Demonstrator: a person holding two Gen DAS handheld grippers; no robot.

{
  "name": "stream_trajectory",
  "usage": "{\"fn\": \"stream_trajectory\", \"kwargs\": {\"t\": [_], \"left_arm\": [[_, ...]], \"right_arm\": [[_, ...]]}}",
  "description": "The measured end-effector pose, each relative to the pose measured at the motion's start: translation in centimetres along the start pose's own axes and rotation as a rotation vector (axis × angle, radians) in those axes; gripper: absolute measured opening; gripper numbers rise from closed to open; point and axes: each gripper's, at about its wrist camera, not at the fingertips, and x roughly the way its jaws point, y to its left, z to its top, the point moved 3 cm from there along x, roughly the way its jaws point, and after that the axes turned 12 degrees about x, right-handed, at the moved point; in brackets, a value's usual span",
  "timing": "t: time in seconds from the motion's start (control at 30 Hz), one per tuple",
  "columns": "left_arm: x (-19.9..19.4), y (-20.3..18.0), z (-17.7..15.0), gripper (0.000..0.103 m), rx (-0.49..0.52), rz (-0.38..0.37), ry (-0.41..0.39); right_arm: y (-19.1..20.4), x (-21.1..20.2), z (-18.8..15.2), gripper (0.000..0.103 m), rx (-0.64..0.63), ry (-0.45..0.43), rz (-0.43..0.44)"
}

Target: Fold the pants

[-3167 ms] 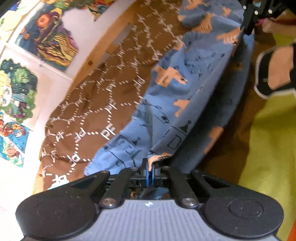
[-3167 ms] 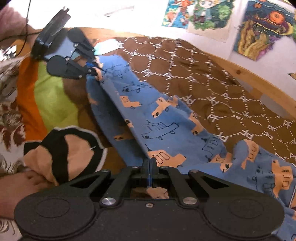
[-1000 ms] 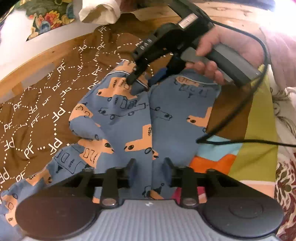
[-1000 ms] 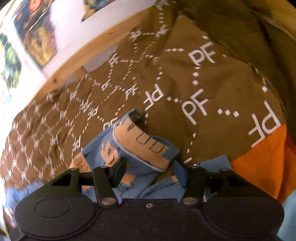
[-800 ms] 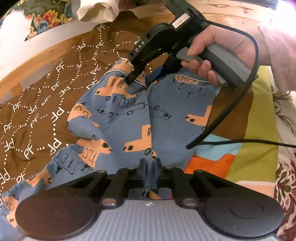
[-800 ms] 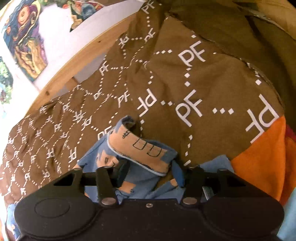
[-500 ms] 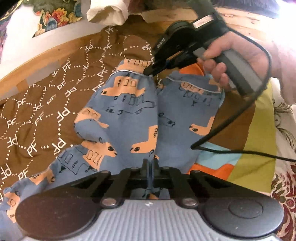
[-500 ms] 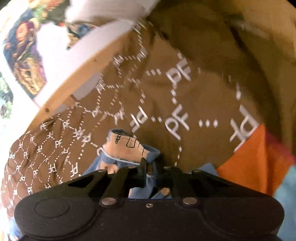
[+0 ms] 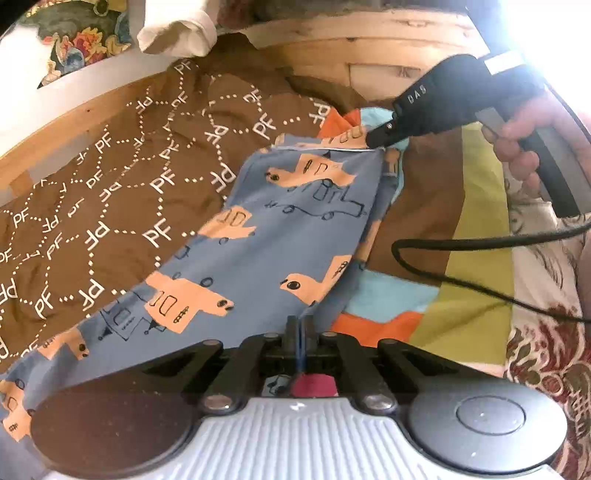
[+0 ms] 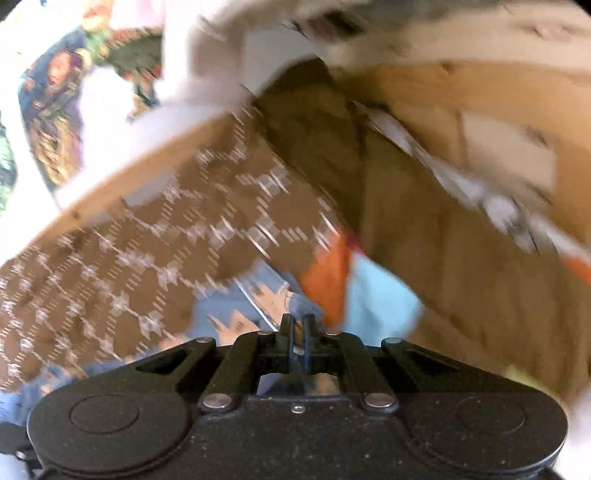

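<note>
Blue pants (image 9: pixel 280 229) printed with orange cars lie on a brown quilt, one leg folded over the other toward the right. My left gripper (image 9: pixel 300 325) is shut on the near edge of the pants. Farther back, my right gripper (image 9: pixel 376 142) pinches the pants at the far hem, held taut, with a person's hand (image 9: pixel 524 125) on its handle. In the blurred right wrist view the right gripper (image 10: pixel 297 326) is shut on a fold of the blue pants (image 10: pixel 236 310).
The brown quilt (image 9: pixel 110 177) with white "PF" marks covers the bed inside a wooden frame (image 9: pixel 369 40). A multicoloured blanket (image 9: pixel 480 229) lies at the right, crossed by a black cable (image 9: pixel 461 280). A white cloth (image 9: pixel 177 33) rests at the back.
Both grippers went from open to shut on the pants. The right gripper then swung to the right with the hem, folding one leg over the other. The left gripper stayed put.
</note>
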Motion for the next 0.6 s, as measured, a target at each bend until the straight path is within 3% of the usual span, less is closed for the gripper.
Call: {"fn": "stream_trajectory", "kwargs": {"t": [0.27, 0.43, 0.47, 0.53, 0.6], "left_arm": [[0.4, 0.1, -0.4, 0.001, 0.018, 0.000, 0.009], [0.8, 0.7, -0.9, 0.002, -0.019, -0.020, 0.013], [0.7, 0.9, -1.0, 0.005, -0.033, -0.028, 0.011], [0.1, 1.3, -1.2, 0.017, -0.074, -0.046, -0.010], [-0.8, 1.7, -1.3, 0.053, -0.109, -0.049, -0.037]], "right_arm": [[0.9, -1.1, -2.1, 0.004, -0.035, -0.057, -0.041], [0.4, -1.0, -3.2, 0.009, -0.114, -0.016, -0.071], [0.6, -1.4, -3.0, 0.012, -0.132, -0.025, -0.068], [1.2, -2.0, -2.4, 0.034, -0.187, -0.062, -0.065], [2.2, -2.0, -1.1, 0.051, -0.260, -0.102, -0.051]]}}
